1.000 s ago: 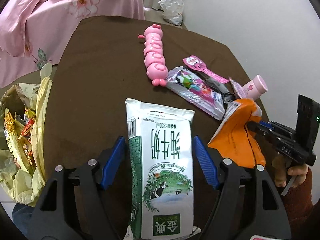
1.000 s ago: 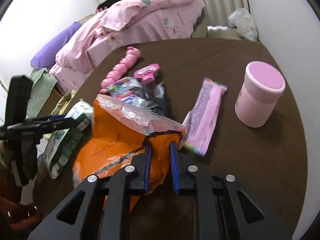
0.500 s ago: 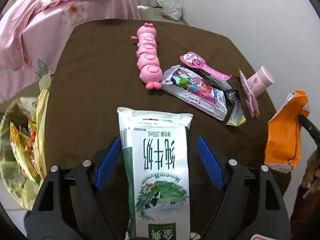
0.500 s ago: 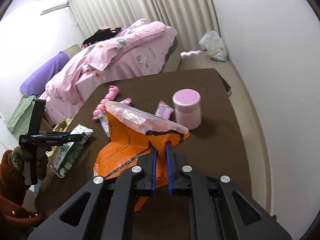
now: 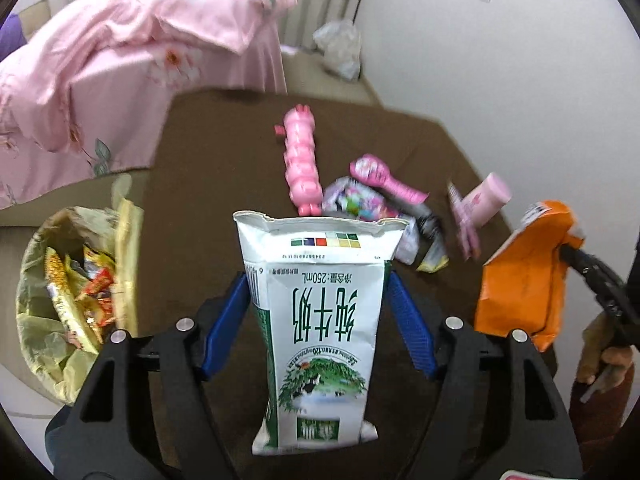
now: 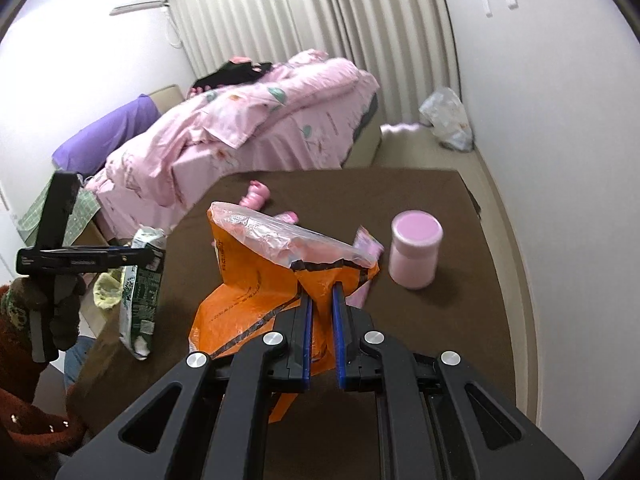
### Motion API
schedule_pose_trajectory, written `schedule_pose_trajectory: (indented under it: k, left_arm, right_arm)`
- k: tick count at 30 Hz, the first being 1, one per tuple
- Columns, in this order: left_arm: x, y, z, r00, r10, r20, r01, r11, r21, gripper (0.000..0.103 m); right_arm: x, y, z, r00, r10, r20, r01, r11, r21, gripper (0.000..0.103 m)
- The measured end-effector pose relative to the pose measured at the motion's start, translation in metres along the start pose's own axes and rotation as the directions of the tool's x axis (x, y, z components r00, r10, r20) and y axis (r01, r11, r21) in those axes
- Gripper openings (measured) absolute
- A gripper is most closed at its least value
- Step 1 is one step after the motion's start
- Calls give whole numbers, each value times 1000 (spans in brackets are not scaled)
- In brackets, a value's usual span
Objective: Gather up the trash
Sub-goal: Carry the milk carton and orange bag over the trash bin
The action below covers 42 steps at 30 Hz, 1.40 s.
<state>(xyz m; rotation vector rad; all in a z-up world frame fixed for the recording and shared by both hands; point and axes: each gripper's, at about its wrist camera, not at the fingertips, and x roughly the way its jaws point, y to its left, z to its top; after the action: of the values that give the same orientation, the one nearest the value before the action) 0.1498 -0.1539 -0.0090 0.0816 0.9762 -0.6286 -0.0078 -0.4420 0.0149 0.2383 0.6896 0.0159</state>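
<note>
A white and green milk pouch (image 5: 316, 312) hangs between the blue pads of my left gripper (image 5: 316, 280), lifted off the brown table (image 5: 192, 208). The jaws are closing on the pouch's sides. From the right wrist view the same pouch (image 6: 144, 280) dangles at the table's left edge under the left gripper (image 6: 150, 254). My right gripper (image 6: 320, 292) is shut on a crumpled orange plastic bag (image 6: 248, 300) and holds it above the table. In the left wrist view the orange bag (image 5: 524, 280) hangs at the right.
A bin with a yellow liner (image 5: 36, 344), full of snack wrappers, stands left of the table. On the table lie a pink caterpillar toy (image 5: 302, 160), colourful wrappers (image 5: 356, 200) and a pink jar (image 6: 414, 252). A bed with a pink duvet (image 6: 260, 120) lies beyond.
Both grippers have risen. The milk pouch came up off the table in the left gripper. The orange bag was lifted clear of the other wrappers, to the right.
</note>
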Motion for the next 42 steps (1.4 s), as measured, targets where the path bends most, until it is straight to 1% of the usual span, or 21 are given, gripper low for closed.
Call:
schedule_pose_trajectory:
  k: [4, 8, 15, 20, 23, 24, 26, 28, 29, 30, 33, 35, 37, 39, 40, 41, 42]
  left_arm:
    - [-39, 5, -3, 993, 1, 115, 0, 1000, -7, 66]
    - [-70, 15, -4, 981, 13, 196, -9, 1000, -20, 66]
    - [-106, 38, -8, 959, 49, 278, -32, 997, -64, 65]
    - [-126, 62, -17, 945, 82, 317, -49, 993, -109, 65]
    - [-139, 84, -20, 934, 117, 338, -70, 987, -147, 65]
    - [-147, 94, -22, 925, 139, 353, -83, 982, -167, 65]
    - [-161, 114, -25, 902, 190, 388, -113, 970, -214, 65]
    - [-176, 140, -29, 870, 256, 421, -145, 950, -276, 65]
    - [-181, 151, -32, 860, 278, 428, -153, 941, -303, 65]
    - [-184, 165, -34, 853, 298, 429, -156, 929, -334, 65]
    - [-185, 198, -43, 841, 338, 422, -158, 900, -405, 65]
    - [-182, 211, -46, 837, 350, 420, -155, 889, -431, 65]
    - [-175, 226, -53, 843, 340, 417, -127, 879, -459, 65]
    - [-158, 238, -58, 864, 308, 398, -100, 880, -465, 65]
    - [-149, 240, -59, 873, 303, 383, -103, 880, -463, 65]
    - [-137, 244, -59, 882, 307, 357, -119, 879, -462, 65]
    - [-122, 249, -62, 898, 303, 319, -134, 879, -458, 65]
  right_arm:
    - [-4, 20, 11, 1000, 4, 22, -3, 999, -47, 11]
    - [-7, 40, 22, 999, 16, 40, -12, 995, -99, 11]
    - [-5, 85, 44, 996, 45, 70, -31, 981, -191, 11]
    - [9, 125, 61, 995, 81, 62, -62, 963, -261, 11]
    - [20, 150, 71, 992, 112, 55, -90, 949, -301, 11]
    - [25, 160, 75, 991, 124, 53, -101, 943, -316, 10]
    - [33, 179, 83, 987, 149, 54, -121, 931, -345, 11]
    - [43, 197, 90, 983, 173, 55, -142, 920, -366, 11]
    - [53, 212, 96, 980, 190, 51, -157, 912, -380, 11]
    - [60, 221, 100, 978, 203, 46, -169, 906, -388, 11]
    - [94, 255, 111, 969, 245, 19, -216, 885, -413, 11]
    - [123, 282, 115, 968, 253, 4, -225, 867, -444, 11]
    - [154, 307, 114, 967, 252, -21, -232, 848, -476, 11]
    - [196, 330, 107, 961, 258, -97, -272, 828, -491, 11]
    - [208, 337, 104, 959, 256, -123, -283, 822, -494, 11]
    - [229, 347, 96, 953, 250, -169, -301, 810, -503, 11]
    - [243, 353, 90, 946, 252, -205, -322, 800, -505, 11]
